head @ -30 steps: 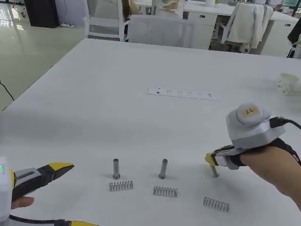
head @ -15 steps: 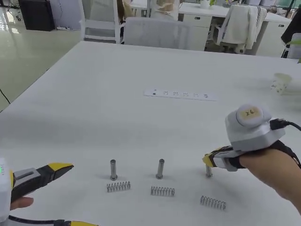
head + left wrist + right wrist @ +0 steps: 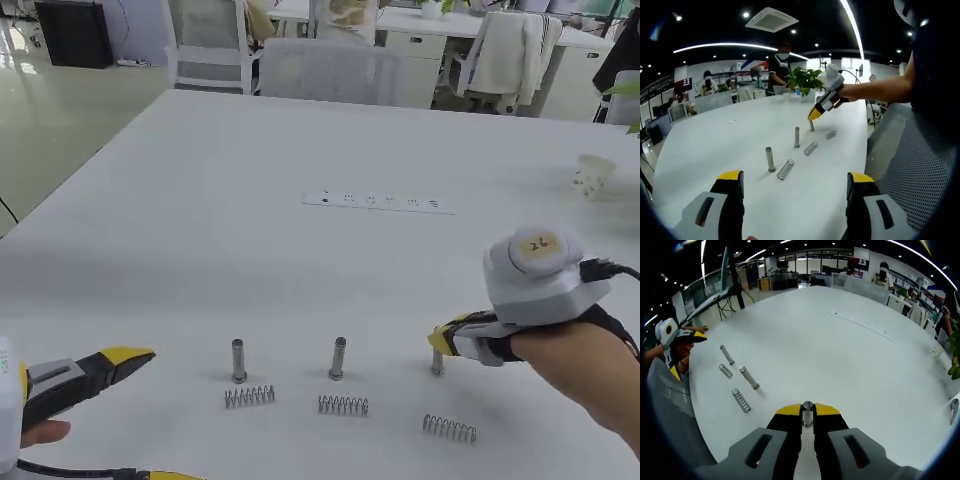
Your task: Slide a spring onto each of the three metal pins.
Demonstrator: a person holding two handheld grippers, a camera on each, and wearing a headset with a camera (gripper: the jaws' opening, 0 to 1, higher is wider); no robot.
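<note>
Three short metal pins stand in a row near the table's front: left pin (image 3: 238, 360), middle pin (image 3: 338, 358), right pin (image 3: 437, 363). A spring lies in front of each: left spring (image 3: 249, 397), middle spring (image 3: 343, 405), right spring (image 3: 449, 429). My right gripper (image 3: 441, 341) is shut on the right pin, whose top (image 3: 807, 415) shows between the yellow tips of that gripper (image 3: 807, 408). At the lower left my left gripper (image 3: 158, 415) is open and holds nothing. Past that gripper (image 3: 796, 182), the left pin (image 3: 770, 159) and the left spring (image 3: 785, 169) lie ahead.
A white power strip (image 3: 378, 201) lies at the table's middle. A paper cup (image 3: 594, 176) stands at the far right. Chairs (image 3: 330, 70) line the far edge. A potted plant (image 3: 804, 80) stands beyond the pins in the left gripper view.
The head camera has shifted. My right gripper, shut on the right pin, has moved slightly toward the middle pin. My left gripper has stayed in place, open.
</note>
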